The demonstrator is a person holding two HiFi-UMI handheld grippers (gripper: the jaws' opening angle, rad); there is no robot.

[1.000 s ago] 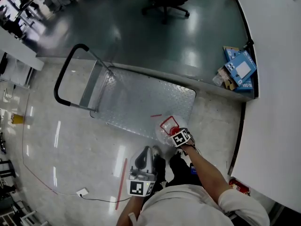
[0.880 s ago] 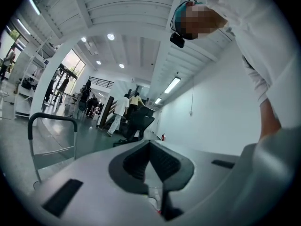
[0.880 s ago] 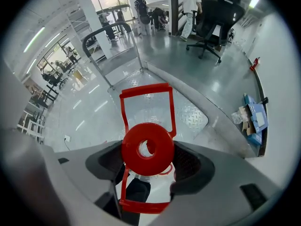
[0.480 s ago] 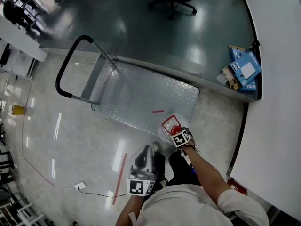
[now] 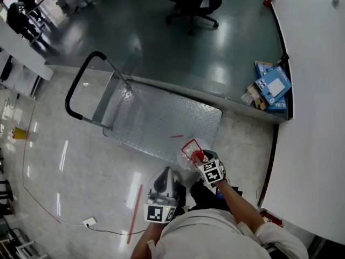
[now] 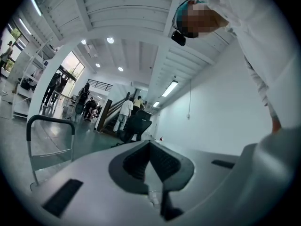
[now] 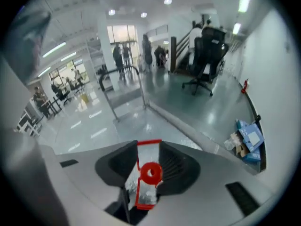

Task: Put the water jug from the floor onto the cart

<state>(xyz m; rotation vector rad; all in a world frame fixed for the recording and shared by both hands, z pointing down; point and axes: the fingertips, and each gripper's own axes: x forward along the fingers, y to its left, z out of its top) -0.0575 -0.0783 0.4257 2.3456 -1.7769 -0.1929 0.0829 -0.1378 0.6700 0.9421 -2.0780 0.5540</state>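
Note:
A clear water jug (image 5: 185, 156) with a red handle (image 5: 190, 145) and red cap (image 7: 151, 172) hangs at the near corner of the cart's metal deck (image 5: 156, 117). My right gripper (image 5: 198, 156) points steeply down at it. Its jaws are closing, and in the right gripper view the pads (image 7: 175, 166) press against the red handle (image 7: 148, 147) and cap. My left gripper (image 5: 166, 171) is held level beside my body, shut on nothing (image 6: 149, 144). The cart's black push handle (image 5: 75, 90) stands at the far left end.
A raised edge separates the pale tiles from the dark floor behind the cart. Blue boxes (image 5: 271, 84) lie by a white wall (image 5: 315, 107) on the right. An office chair (image 5: 191, 4) stands far back. Red tape (image 5: 133, 212) and a cable (image 5: 86, 220) lie on the floor.
My right gripper has risen toward the head camera with the jug's red handle between its jaws, and it has tipped. The left gripper has kept still.

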